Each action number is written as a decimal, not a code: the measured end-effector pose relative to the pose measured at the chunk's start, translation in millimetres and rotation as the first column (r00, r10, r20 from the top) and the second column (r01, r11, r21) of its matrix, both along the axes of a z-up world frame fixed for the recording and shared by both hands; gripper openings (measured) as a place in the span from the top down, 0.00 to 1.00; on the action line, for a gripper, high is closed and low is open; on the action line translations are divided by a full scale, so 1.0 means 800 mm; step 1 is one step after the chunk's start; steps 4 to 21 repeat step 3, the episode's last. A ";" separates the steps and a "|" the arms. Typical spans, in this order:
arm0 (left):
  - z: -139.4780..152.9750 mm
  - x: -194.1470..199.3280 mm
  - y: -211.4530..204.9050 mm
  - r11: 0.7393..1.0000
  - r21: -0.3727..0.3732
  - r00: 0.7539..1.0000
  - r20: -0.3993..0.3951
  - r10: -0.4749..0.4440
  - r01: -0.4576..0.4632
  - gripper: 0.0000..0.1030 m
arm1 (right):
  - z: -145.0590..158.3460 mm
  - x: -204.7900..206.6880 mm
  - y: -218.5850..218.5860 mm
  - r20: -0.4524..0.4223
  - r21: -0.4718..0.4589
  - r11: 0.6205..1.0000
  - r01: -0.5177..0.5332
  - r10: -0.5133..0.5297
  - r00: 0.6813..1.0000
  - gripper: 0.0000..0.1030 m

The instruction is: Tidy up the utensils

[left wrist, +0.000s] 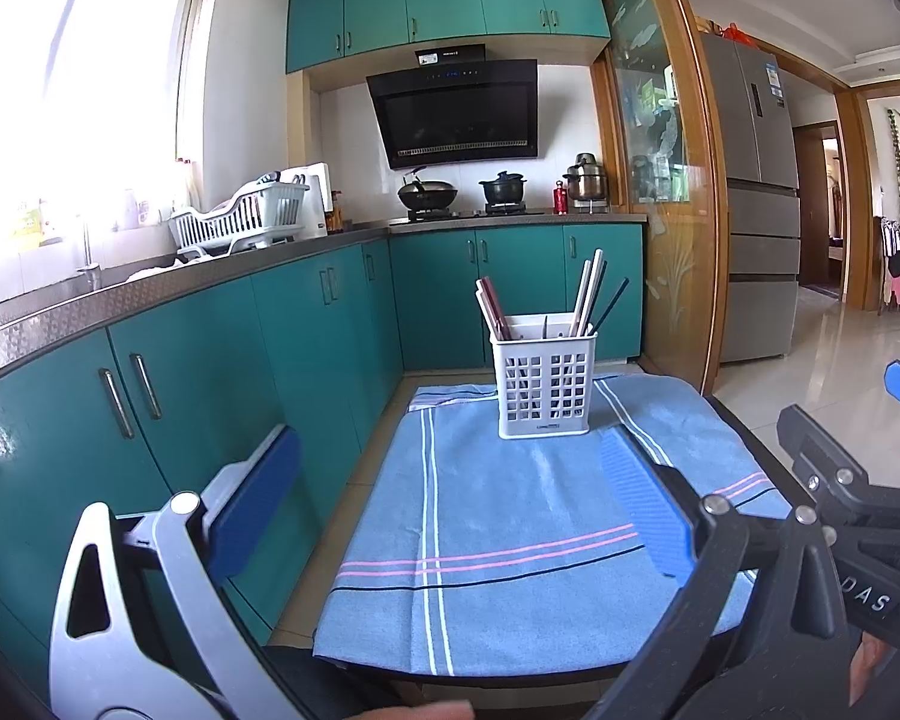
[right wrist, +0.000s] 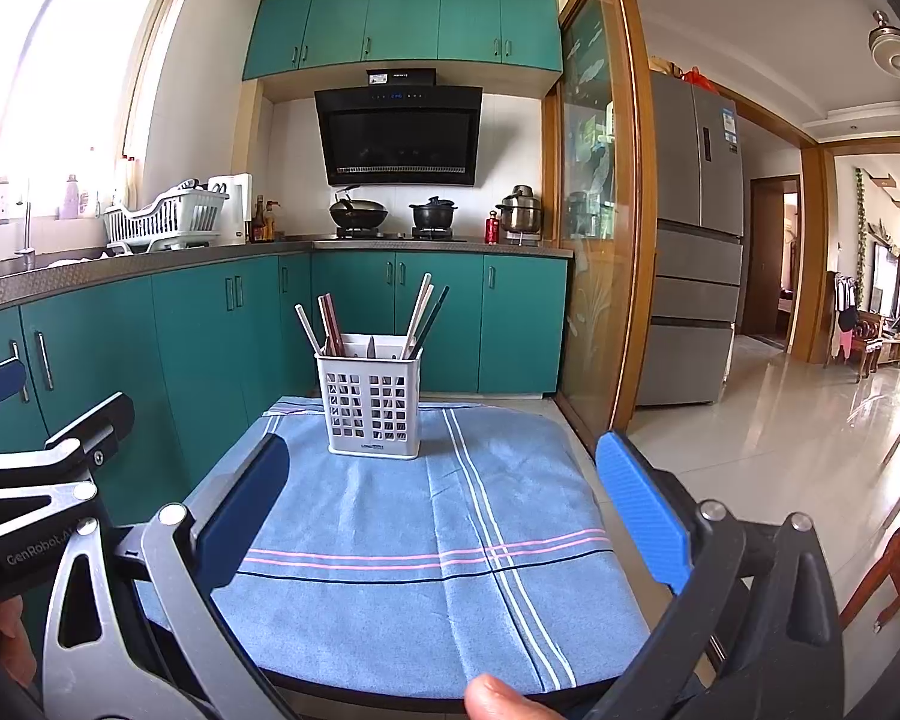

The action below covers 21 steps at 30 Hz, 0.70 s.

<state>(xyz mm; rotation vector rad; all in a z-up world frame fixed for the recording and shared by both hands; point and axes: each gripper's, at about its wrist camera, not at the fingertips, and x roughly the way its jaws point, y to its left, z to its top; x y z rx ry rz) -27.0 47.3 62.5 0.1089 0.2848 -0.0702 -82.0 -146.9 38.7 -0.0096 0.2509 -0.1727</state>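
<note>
On the far end of the blue cloth (right wrist: 390,540) covering the bench stands a white chopstick basket (right wrist: 373,405), with chopsticks (right wrist: 421,315) leaning out left and right. Both the left gripper (left wrist: 450,510) and right gripper (right wrist: 444,510) wait near, jaws wide apart and holding nothing. The basket looks light, I think. A bump on the sticks could tip it over.

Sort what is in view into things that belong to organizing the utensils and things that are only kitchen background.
Belongs to the job:
- white perforated plastic utensil holder
- chopsticks standing in it
- blue striped cloth under the holder
- left gripper, open and empty
- right gripper, open and empty

Just lying about:
- white dish rack
- black wok
- black lidded pot
- steel pot
- red bottle
</note>
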 end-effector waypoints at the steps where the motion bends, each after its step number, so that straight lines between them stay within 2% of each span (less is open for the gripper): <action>1: -0.001 0.001 0.000 1.000 0.001 1.000 -0.003 0.001 -0.001 0.04 | -0.001 0.001 0.001 -0.002 0.000 1.000 0.001 -0.001 1.000 0.03; 21: -0.003 0.004 -0.001 1.000 0.005 1.000 -0.007 0.003 -0.003 0.04 | -0.003 0.002 0.001 -0.007 0.000 1.000 0.000 0.000 1.000 0.03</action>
